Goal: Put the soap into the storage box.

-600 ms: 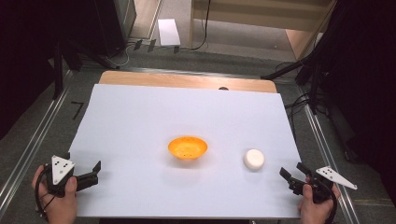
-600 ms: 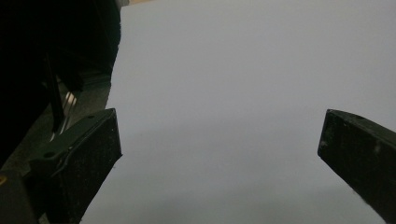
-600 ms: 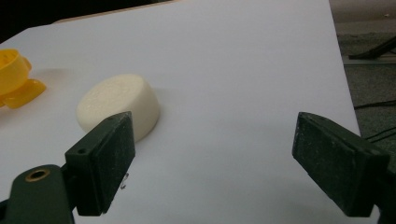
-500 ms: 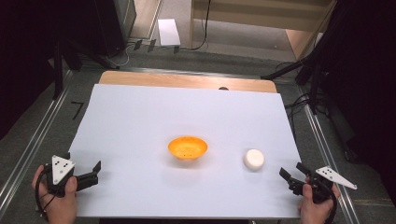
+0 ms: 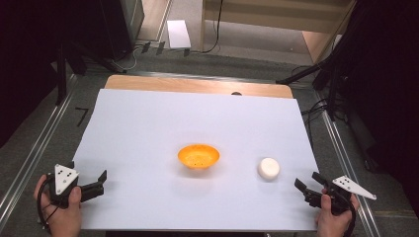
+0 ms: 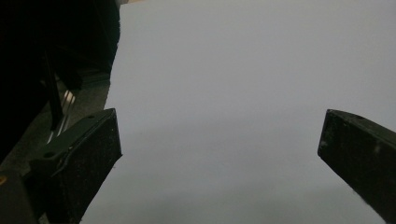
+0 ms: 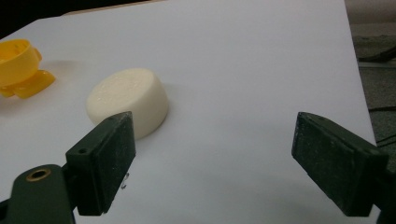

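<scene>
An orange bowl [image 5: 198,155] sits near the middle of the white sheet [image 5: 148,123]. A cream-white round puck [image 5: 268,168] lies to its right. My right gripper [image 5: 307,180] rests at the sheet's front right corner, open and holding nothing. In the right gripper view the puck [image 7: 128,100] lies just beyond the left jaw of that gripper [image 7: 215,140], apart from it, with the bowl [image 7: 21,67] farther left. My left gripper [image 5: 89,174] sits at the front left corner. In the left gripper view this gripper [image 6: 219,135] stands open over bare sheet.
The sheet covers a wooden table whose far edge [image 5: 197,85] shows as a bare strip. Metal rails [image 5: 29,158] run along both sides on the floor. Cables [image 5: 316,113] and dark stands sit off to the right.
</scene>
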Motion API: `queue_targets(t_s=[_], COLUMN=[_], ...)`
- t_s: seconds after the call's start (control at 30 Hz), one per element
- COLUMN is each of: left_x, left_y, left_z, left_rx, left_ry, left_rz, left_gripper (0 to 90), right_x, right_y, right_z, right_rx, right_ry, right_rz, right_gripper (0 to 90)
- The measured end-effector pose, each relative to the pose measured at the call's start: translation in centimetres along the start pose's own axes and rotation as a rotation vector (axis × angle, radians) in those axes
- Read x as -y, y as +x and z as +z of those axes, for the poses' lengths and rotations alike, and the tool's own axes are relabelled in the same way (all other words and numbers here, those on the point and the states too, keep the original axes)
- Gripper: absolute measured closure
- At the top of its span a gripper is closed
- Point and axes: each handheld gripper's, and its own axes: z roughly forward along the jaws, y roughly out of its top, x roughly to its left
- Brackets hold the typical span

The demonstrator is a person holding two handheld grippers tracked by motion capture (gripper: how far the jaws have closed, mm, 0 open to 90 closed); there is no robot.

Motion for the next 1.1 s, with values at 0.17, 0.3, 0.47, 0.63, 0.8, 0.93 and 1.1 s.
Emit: queue_targets(t_s=[0.17, 0.3, 0.47, 0.63, 0.8, 0.93, 1.1], left_x=[0.00, -0.02, -0.01, -0.02, -0.01, -0.01, 0.01], left_y=[0.02, 0.00, -0.01, -0.01, -0.02, -0.02, 0.03], left_z=[0.01, 0.03, 0.03, 0.04, 0.03, 0.03, -0.01], left_rx=[0.001, -0.001, 0.000, 0.000, -0.001, 0.000, -0.001], left_ry=[0.000, 0.002, 0.002, 0.002, 0.002, 0.002, -0.002], left_rz=[-0.001, -0.001, -0.001, -0.001, 0.000, -0.001, -0.002], left_gripper=[0.0, 0.0, 0.0, 0.0, 0.0, 0.0, 0.0], right_x=[-0.01, -0.02, -0.06, -0.08, -0.09, -0.11, -0.36], right_y=[0.02, -0.01, -0.05, -0.04, 0.00, -0.03, -0.01], right_z=[0.03, 0.04, 0.12, 0.17, 0.22, 0.26, 0.52], right_rx=[-0.003, -0.005, -0.008, -0.008, -0.006, -0.005, -0.010], right_ry=[0.006, 0.010, 0.017, 0.023, 0.028, 0.032, 0.072], right_rz=[0.004, 0.007, 0.005, 0.003, 0.005, 0.005, -0.005], right_gripper=[14.2, 14.2, 14.2, 14.3, 14.5, 14.6, 15.9])
